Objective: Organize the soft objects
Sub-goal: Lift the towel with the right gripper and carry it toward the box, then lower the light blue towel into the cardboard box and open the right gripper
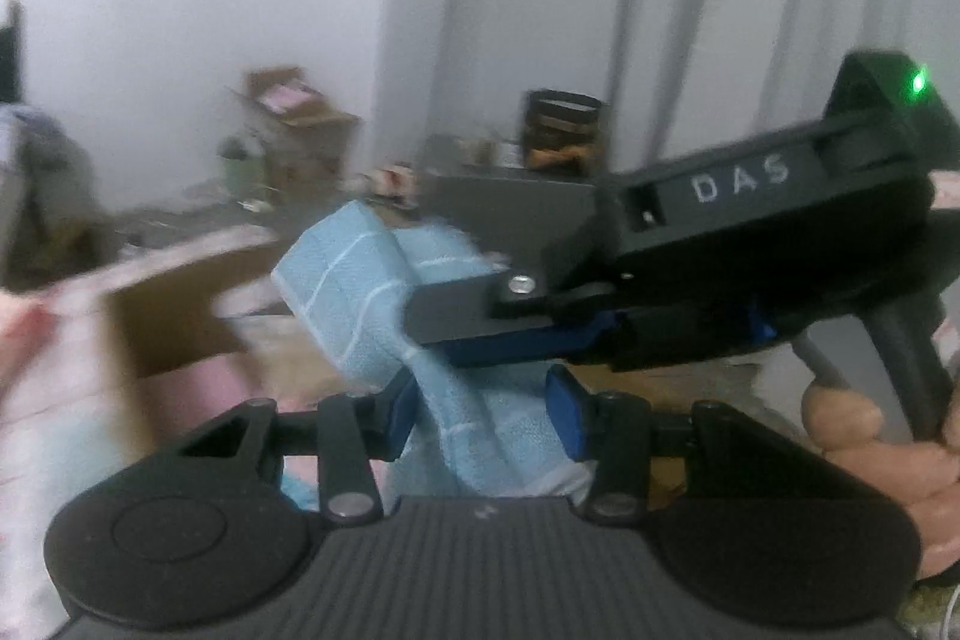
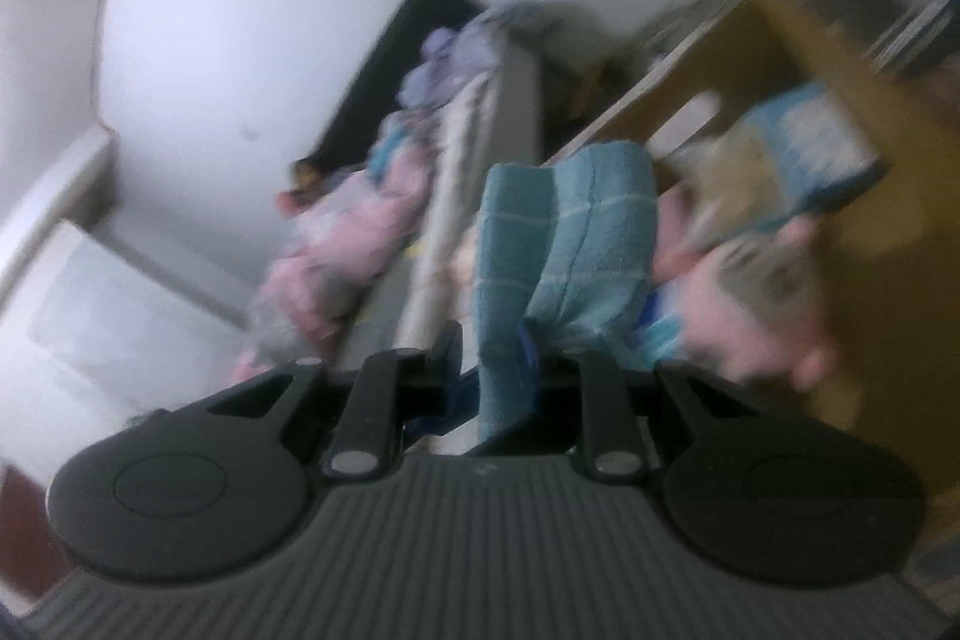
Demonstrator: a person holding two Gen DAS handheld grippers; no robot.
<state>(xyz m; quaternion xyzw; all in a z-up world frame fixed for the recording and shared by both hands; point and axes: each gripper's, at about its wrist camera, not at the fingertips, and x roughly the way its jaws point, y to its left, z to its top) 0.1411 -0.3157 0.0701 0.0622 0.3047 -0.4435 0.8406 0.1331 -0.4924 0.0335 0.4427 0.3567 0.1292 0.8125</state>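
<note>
— Two grippers on one blue towel (image 1: 354,292): left gripper (image 1: 486,418) half-closed around its near fold, right gripper (image 2: 510,346) clamped tight.
— Soft, light, floppy; best pinched through folded layers, carried above cardboard box (image 1: 180,316).

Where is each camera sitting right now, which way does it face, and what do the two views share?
Left wrist: on the left gripper, facing along its fingers at the blue towel it pinches, a cardboard box and curtains behind; the right gripper and a hand show.
Right wrist: on the right gripper, tilted, facing the same towel clamped in it, a bed with clothes and the box beyond.
Shared: the blue towel, held by both grippers, and the box.
</note>
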